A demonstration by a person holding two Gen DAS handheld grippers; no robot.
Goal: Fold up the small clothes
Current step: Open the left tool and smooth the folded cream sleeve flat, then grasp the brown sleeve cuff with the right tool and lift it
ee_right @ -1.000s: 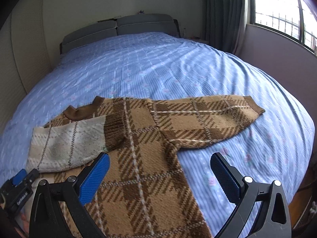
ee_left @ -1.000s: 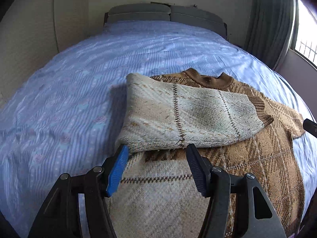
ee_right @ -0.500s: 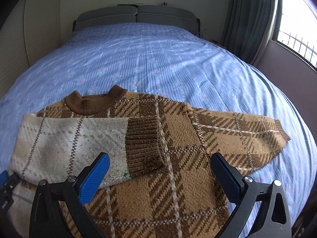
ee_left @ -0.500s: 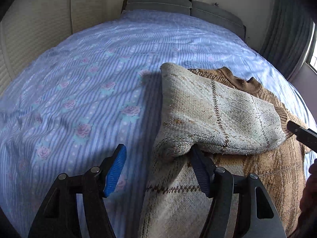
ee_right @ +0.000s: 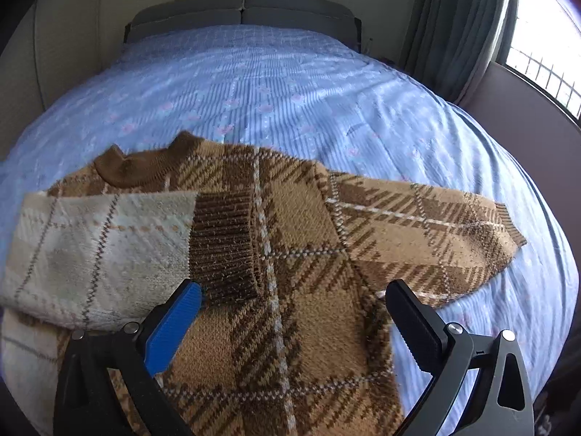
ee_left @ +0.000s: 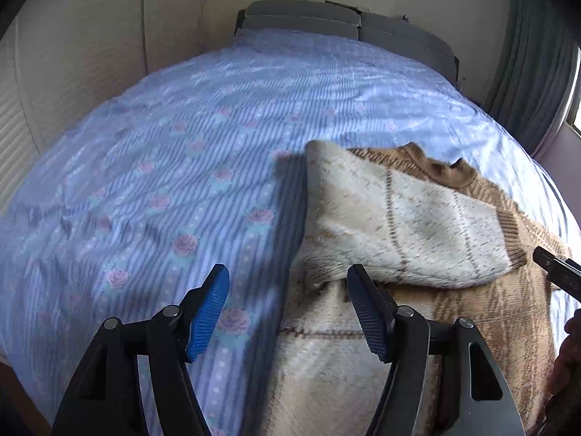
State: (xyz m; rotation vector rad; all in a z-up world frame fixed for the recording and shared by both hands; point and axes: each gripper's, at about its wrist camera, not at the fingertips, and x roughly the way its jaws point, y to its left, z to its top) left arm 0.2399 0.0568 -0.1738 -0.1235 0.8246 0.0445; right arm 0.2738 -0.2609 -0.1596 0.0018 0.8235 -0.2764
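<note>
The brown plaid sweater (ee_right: 290, 290) lies flat on the blue floral bedspread (ee_right: 290, 83), collar (ee_right: 145, 167) toward the headboard (ee_right: 243, 11), filling the lower centre of the right wrist view. One sleeve (ee_right: 98, 250) is folded across the chest with its pale inner face up; its ribbed cuff (ee_right: 225, 243) rests near the sweater's midline. The other sleeve (ee_right: 428, 232) extends flat toward 3 o'clock, with its cuff on the bedspread. In the left wrist view the folded sleeve (ee_left: 399, 229) occupies the 2 o'clock sector, and the sweater body (ee_left: 363, 363) runs toward 5 o'clock. The left gripper (ee_left: 287, 312) has its jaws apart, having just been opening, and straddles the sweater's edge: the blue-padded finger (ee_left: 207, 316) stands over the bare bedspread, and the dark finger (ee_left: 366, 312) stands at the lower edge of the folded sleeve, where contact cannot be determined. No fabric is pinched between the pads. The right gripper (ee_right: 290, 323) is spread wide over the sweater body and grips nothing; its blue pad (ee_right: 174, 327) sits just beside the ribbed cuff, and its dark finger (ee_right: 414, 323) sits near the base of the extended sleeve. A tip of the right gripper appears at 3 o'clock in the left wrist view. Grey curtains (ee_right: 457, 25) and a barred window (ee_right: 544, 29) lie at 1 to 2 o'clock beyond the bed.
</note>
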